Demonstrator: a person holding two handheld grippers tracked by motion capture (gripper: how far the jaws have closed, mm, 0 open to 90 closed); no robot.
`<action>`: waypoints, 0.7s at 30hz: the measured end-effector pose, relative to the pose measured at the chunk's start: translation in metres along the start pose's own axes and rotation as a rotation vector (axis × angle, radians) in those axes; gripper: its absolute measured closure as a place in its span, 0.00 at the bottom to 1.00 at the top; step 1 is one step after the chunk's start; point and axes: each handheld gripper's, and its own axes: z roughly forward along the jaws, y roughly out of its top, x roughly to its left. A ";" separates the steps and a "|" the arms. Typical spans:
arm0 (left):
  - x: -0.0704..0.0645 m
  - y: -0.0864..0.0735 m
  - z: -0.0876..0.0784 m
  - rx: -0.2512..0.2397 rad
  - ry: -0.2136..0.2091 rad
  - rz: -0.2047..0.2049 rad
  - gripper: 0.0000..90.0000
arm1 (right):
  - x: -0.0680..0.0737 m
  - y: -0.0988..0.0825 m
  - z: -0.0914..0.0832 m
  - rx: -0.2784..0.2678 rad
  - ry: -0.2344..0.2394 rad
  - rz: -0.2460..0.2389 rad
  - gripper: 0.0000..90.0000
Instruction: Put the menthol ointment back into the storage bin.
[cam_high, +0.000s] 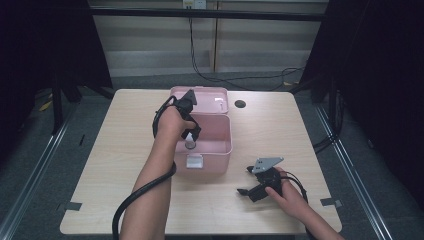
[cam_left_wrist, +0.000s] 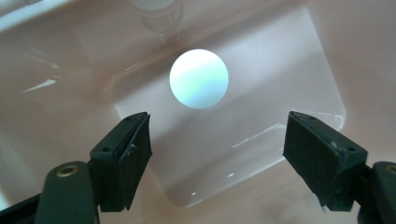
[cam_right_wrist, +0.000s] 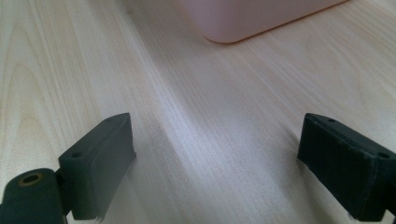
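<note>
A pink plastic box (cam_high: 227, 145) stands open in the middle of the table, its lid (cam_high: 210, 97) tipped back. A white ball (cam_left_wrist: 199, 79) lies on the box floor, also seen as a small white spot (cam_high: 190, 144) from above. My left gripper (cam_high: 191, 135) points down into the box; in its own view the left gripper (cam_left_wrist: 217, 154) is open, with the ball beyond the jaws and clear of both pads. My right gripper (cam_high: 244, 180) rests low over the table at the front right. It is open (cam_right_wrist: 215, 158) with bare wood between its jaws and a corner of the box (cam_right_wrist: 252, 18) ahead.
The wooden table (cam_high: 125, 150) has a small dark round hole (cam_high: 240, 104) behind the box on the right. A pale latch (cam_high: 194, 161) sits on the box's front wall. Black cables trail from both grippers toward the near edge. Dark frames stand on either side.
</note>
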 end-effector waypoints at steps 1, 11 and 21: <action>0.000 0.000 -0.002 0.000 -0.002 0.003 0.25 | 0.000 0.000 0.000 0.000 0.000 0.000 0.11; 0.002 -0.009 -0.022 -0.001 -0.010 0.005 0.25 | 0.000 0.000 0.000 0.001 0.002 0.003 0.11; 0.012 -0.019 -0.040 -0.021 -0.017 -0.003 0.25 | 0.000 0.000 0.000 0.001 0.002 0.003 0.11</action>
